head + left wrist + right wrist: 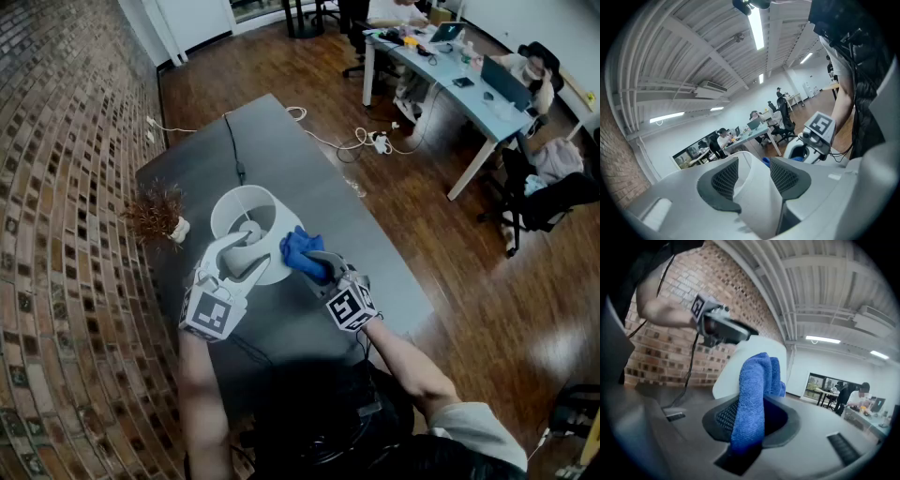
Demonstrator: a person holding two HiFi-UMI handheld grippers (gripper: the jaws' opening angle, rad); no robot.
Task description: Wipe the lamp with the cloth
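White lamp (267, 208) stands upright midway along the dark grey surface (300, 159). A black cable (232, 141) runs from it toward the far end.

Left gripper (752, 176): jaws partly spread, one pad on each side of the shade's wall at the top rim, clamped on it.

Right gripper (750, 420): jaws nearly together, pinching a folded blue cloth (752, 390). The cloth is pressed against the shade's outer side, just beside the left gripper.

Markings seen: black-and-white square code markers on each gripper's cube.

Dried plant (155, 214) in a small pot sits on the surface by the brick wall (56, 234), near the lamp.
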